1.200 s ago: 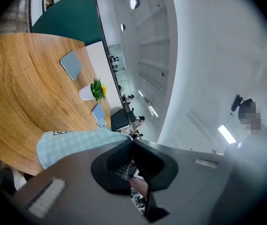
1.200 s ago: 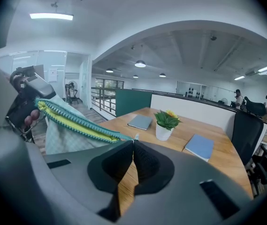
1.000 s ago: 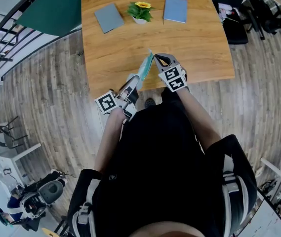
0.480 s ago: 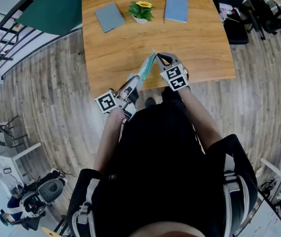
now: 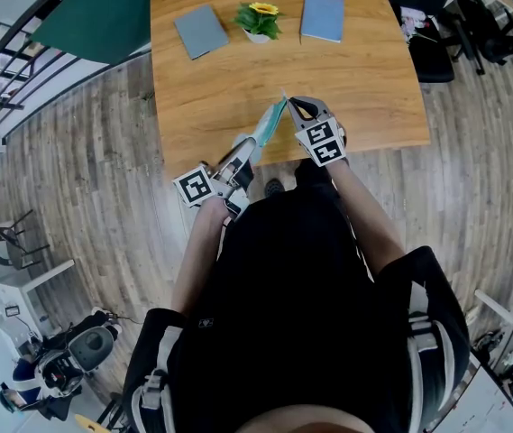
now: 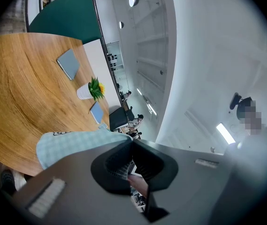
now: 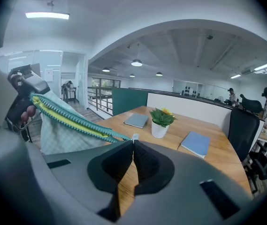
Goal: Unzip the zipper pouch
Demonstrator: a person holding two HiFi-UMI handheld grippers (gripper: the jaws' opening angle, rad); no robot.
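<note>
My right gripper point(image 7: 133, 142) is clenching its jaws on the small silver zipper pull point(image 7: 133, 137) at the far end of the pouch point(image 7: 60, 125). My left gripper point(image 6: 132, 142) is clamping tight on the near end of the same pouch point(image 6: 72, 142), with the checked fabric running into its jaws.

In the head view I am holding the pouch point(image 5: 268, 126) stretched between the left gripper point(image 5: 241, 152) and the right gripper point(image 5: 290, 106). It is hanging in the air over the near edge of the table point(image 5: 364, 79), slanting from near-left to far-right. The zipper point(image 7: 72, 120) is running along its top edge as a teal and yellow band. I cannot tell how far it is open, and nothing inside the pouch is showing.

The table's near edge is lying just under my grippers, and the wood around them is bare, with free room to the right and towards the far side. At the far side, well apart from the pouch, a white pot point(image 5: 255, 36) is holding a green plant point(image 5: 257, 18) with a yellow flower. A grey notebook point(image 5: 199, 31) is lying to its left and a blue notebook point(image 5: 320, 17) to its right. Plank floor point(image 5: 85, 152) is surrounding the table, a black chair point(image 5: 429, 54) is standing off the right edge, and a green partition point(image 5: 103, 16) is standing off the far-left corner.
</note>
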